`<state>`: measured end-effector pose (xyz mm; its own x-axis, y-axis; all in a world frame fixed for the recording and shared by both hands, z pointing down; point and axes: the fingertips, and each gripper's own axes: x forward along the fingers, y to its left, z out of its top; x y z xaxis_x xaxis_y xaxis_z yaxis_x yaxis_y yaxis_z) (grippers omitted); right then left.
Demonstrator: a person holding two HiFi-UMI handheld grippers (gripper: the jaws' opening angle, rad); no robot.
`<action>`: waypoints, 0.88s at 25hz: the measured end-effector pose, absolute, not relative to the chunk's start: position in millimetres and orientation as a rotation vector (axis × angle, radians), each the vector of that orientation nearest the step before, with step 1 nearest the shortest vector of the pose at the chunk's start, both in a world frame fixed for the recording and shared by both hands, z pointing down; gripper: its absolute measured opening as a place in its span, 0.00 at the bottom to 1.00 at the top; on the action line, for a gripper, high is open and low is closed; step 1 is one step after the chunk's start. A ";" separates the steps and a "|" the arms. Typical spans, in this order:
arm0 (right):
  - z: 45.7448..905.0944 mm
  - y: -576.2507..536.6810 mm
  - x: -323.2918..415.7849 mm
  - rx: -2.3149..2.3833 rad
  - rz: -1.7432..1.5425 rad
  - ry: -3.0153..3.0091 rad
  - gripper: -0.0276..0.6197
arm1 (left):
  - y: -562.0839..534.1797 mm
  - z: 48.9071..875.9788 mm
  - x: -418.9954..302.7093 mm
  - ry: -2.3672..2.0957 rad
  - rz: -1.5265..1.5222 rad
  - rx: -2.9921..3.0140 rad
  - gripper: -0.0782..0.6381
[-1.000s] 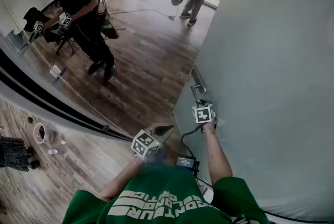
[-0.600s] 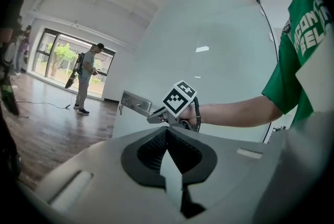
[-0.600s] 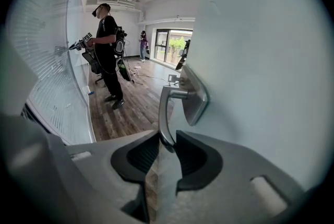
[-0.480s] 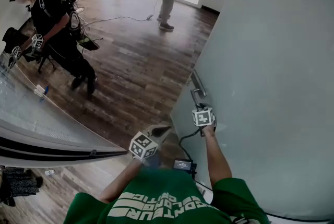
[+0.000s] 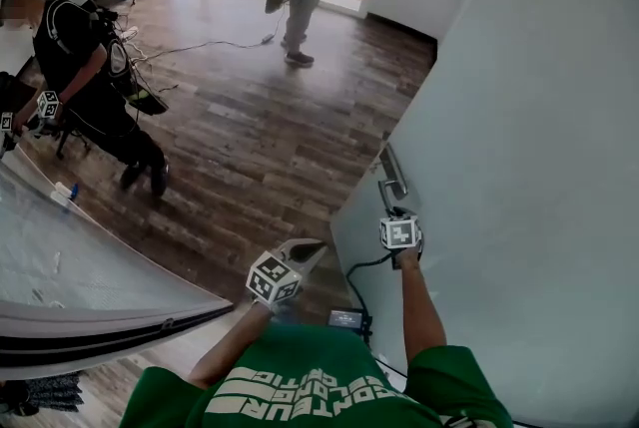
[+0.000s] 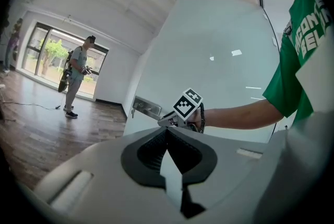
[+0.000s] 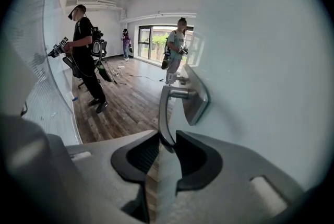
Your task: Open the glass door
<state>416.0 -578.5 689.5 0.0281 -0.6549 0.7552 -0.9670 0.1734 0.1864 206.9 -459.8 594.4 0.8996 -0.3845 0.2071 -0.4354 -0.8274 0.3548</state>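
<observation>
The glass door [image 5: 519, 157] fills the right of the scene, with its handle [image 7: 167, 113] on the door's left edge. The right gripper [image 5: 397, 213] is clamped on the lever's free end. The lever's long axis runs along the door face, in line with the jaws. The left gripper [image 5: 305, 254] hangs to the left of the handle, jaws together on nothing, so the pull likely falls to the right arm.
</observation>
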 end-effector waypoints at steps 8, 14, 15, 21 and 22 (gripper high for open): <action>691.0 -595.8 482.5 1.640 0.554 -1.629 0.18 | -483.6 596.5 228.8 -0.549 0.197 2.672 0.13; 690.0 -601.7 525.3 1.708 0.565 -1.567 0.18 | -495.7 591.8 235.4 -0.534 0.209 2.671 0.13; 690.5 -602.8 533.5 1.721 0.559 -1.554 0.18 | -499.4 592.9 237.7 -0.535 0.213 2.668 0.13; 690.7 -606.3 575.4 1.766 0.591 -1.511 0.18 | -522.0 595.7 263.0 -0.537 0.228 2.653 0.13; 689.8 -607.1 581.2 1.772 0.599 -1.507 0.18 | -524.4 593.9 269.6 -0.526 0.229 2.656 0.13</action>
<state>581.2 -607.1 689.8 0.2071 -0.6366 0.7429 -0.9729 -0.0543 0.2248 269.6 -524.4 593.9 0.9147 -0.3272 0.2373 -0.3966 -0.8397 0.3709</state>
